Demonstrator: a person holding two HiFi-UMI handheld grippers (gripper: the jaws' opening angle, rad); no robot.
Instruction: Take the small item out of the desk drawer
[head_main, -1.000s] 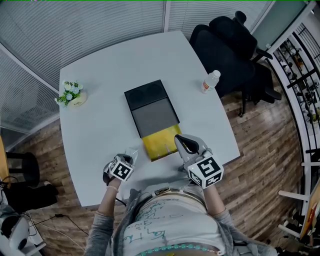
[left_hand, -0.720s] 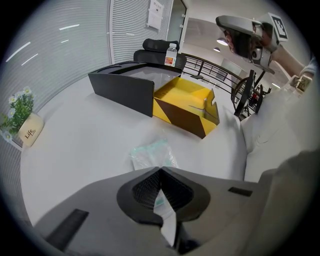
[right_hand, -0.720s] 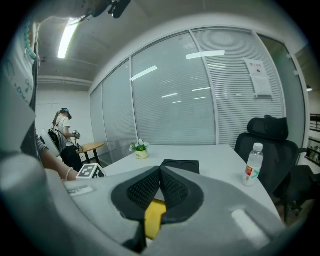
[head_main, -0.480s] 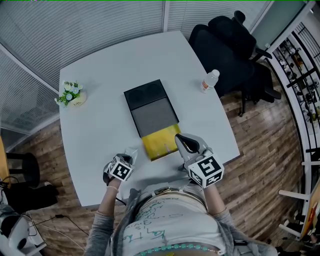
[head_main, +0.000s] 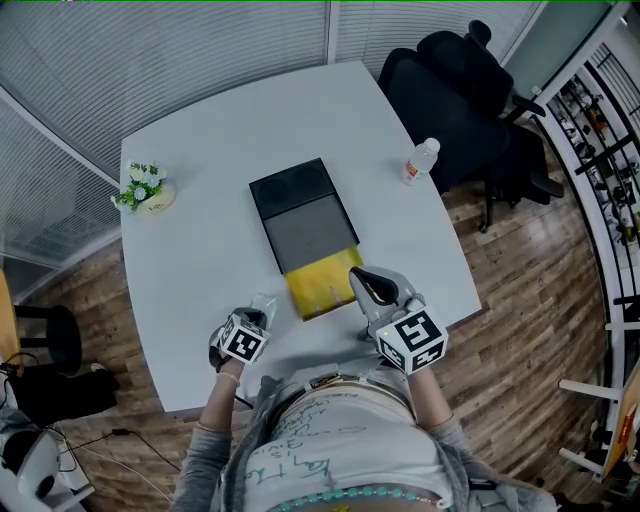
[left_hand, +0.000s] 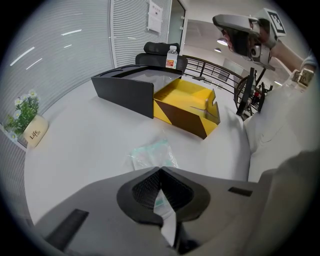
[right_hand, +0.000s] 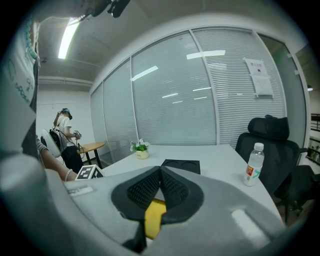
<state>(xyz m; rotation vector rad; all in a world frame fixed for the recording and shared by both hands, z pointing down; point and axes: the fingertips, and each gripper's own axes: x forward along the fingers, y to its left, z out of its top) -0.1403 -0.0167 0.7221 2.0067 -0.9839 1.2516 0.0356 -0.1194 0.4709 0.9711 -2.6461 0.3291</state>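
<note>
Hardly anything has moved in the last second: both grippers sit where they were, and only the left gripper (left_hand: 160, 171) has drifted a hair toward the person in the head view. The drawer (head_main: 320, 284), the case (head_main: 303, 213) and everything else on the table (head_main: 200, 240) lie just as before.

The left gripper points steeply down with its jaws closed, tips meeting. The packet (left_hand: 150, 153), clear with a teal tint, lies on the table right at those tips, well clear of the yellow drawer, which stands pulled out of the black case. The packet's near edge is hidden behind the pads, so I can't tell whether it is pinched or only touched.

The right gripper (right_hand: 160, 171) hangs above the drawer's right corner with its jaws pressed together and nothing between them. The yellow sliver below its pads is the drawer, mostly cut off.

In the head view the packet is only a pale glint beside the left gripper. The drawer's near wall hides its floor in the left gripper view.
</note>
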